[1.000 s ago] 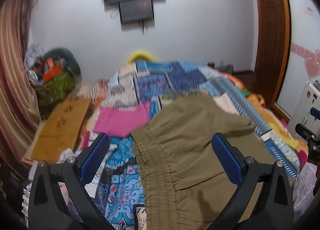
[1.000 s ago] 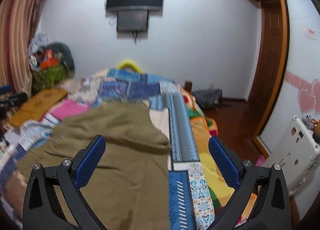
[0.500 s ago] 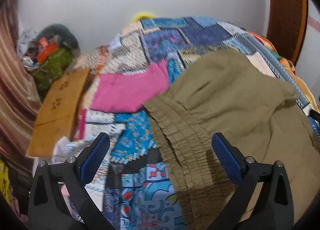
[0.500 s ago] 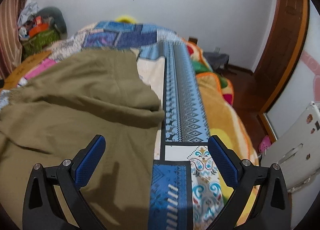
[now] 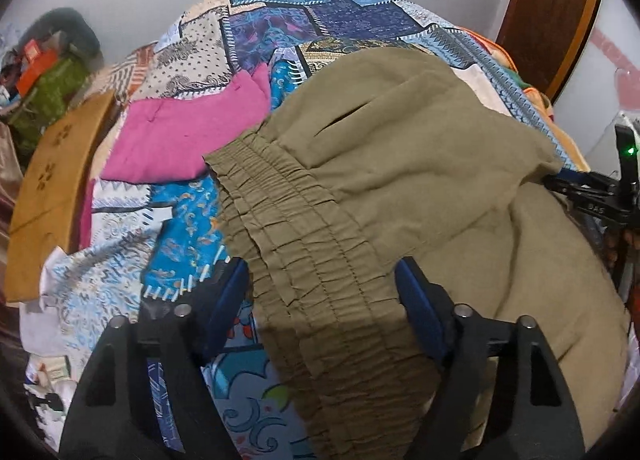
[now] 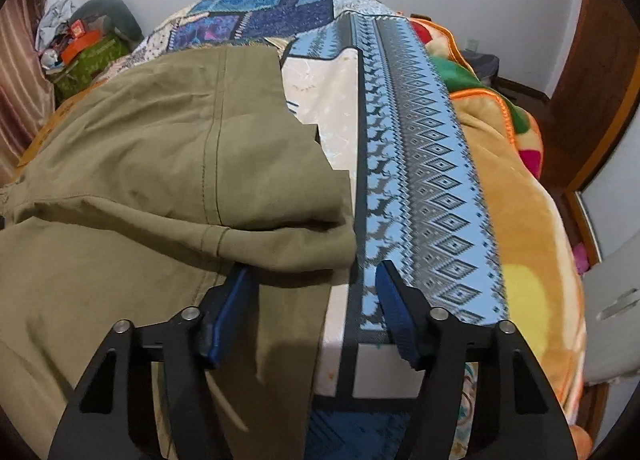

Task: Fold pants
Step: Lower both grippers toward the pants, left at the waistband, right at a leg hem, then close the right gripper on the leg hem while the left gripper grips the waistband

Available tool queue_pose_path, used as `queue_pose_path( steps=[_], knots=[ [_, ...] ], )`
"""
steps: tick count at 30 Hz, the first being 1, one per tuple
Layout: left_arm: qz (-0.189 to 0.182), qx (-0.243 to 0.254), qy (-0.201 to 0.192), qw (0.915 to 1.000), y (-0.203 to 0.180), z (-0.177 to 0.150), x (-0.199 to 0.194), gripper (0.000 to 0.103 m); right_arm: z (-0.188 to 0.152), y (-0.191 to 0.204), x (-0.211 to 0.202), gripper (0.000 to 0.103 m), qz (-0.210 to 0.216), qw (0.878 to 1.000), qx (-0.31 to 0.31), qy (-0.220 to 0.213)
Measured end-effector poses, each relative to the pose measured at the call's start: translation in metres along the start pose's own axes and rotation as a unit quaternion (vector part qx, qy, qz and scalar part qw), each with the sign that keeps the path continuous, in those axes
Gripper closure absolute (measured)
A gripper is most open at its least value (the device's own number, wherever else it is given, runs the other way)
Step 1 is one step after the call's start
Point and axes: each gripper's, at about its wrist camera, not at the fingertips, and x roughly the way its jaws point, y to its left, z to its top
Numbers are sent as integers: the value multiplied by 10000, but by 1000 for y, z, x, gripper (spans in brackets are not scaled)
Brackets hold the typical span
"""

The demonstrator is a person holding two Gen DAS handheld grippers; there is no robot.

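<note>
Left wrist: I've dropped my left gripper [image 5: 322, 296] onto the pants [image 5: 400, 164] on the bed [image 5: 280, 16]; fingers closing around the waistband, not yet clamped. Right wrist: my right gripper [image 6: 312, 300] has likewise come down, closing astride the hem edge, ready to lift.

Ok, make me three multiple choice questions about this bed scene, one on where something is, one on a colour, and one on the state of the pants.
1. Which part of the pants lies between the left gripper fingers?
A. A leg hem
B. The elastic waistband
C. A back pocket

2. What colour is the cloth lying beside the waistband?
A. Pink
B. White
C. Black

3. How do the pants lie?
A. Hung on a hanger
B. Rolled into a ball
C. Spread on the quilt with one layer folded over another

Answers: 1 B, the gathered band runs between the blue pads as the jaws close. 2 A, a pink cloth lies left of the band. 3 C, the right wrist view shows an upper layer overlapping the lower.
</note>
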Motion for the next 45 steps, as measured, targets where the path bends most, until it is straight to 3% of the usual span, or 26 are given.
queue_pose_path(
  steps=[2, 4, 6, 7, 14, 18, 20, 22, 23, 29, 35, 37, 40, 44, 45],
  knots=[
    [0, 1, -13, 10000, 1, 0, 0, 30, -2, -1, -1, 61, 129, 9999, 10, -16],
    [97, 92, -54, 9999, 0, 1, 0, 30, -4, 0, -2, 78, 77, 10000, 14, -19],
    [251, 190, -95, 9995, 0, 1, 1, 30, -2, -1, -1, 82, 26, 10000, 21, 6],
    [320, 203, -103, 9992, 2, 1, 2, 30, -3, -1, 0, 89, 21, 10000, 34, 24],
    [87, 50, 71, 9999, 13, 5, 4, 30, 2, 0, 3, 92, -70, 9998, -45, 170],
    [103, 85, -41, 9999, 13, 8, -11, 29, 4, 4, -8, 87, -179, 9992, -293, 201],
    [128, 68, -141, 9998, 16, 12, -18, 27, 5, 3, -19, 74, -104, 9995, -305, 78],
    [86, 18, -168, 9998, 19, 17, -20, 26, 9, 2, -29, 50, -108, 9994, -313, -127],
    [72, -4, -147, 9999, 21, 21, -18, 26, 11, 2, -35, 48, -133, 9988, -347, -303],
    [-126, -98, 171, 9997, 22, 36, 9, 26, 38, -4, -33, 44, -154, 9976, -160, -663],
    [-535, -426, 498, 9964, 25, 36, 33, 25, 39, -9, 11, 45, 259, 9995, 74, -138],
    [-652, -491, 505, 9954, 27, 35, 35, 25, 37, -7, 23, 63, 506, 9986, 119, 20],
    [-624, -435, 459, 9960, 27, 35, 34, 27, 35, -1, 27, 77, 523, 9986, 82, 37],
    [-198, -149, 255, 9994, 21, 36, 24, 44, 36, 6, 22, 87, 285, 9994, -171, -90],
    [-151, -92, 233, 9996, 20, 38, 23, 44, 37, 7, 19, 89, 230, 9994, -224, -142]
  ],
)
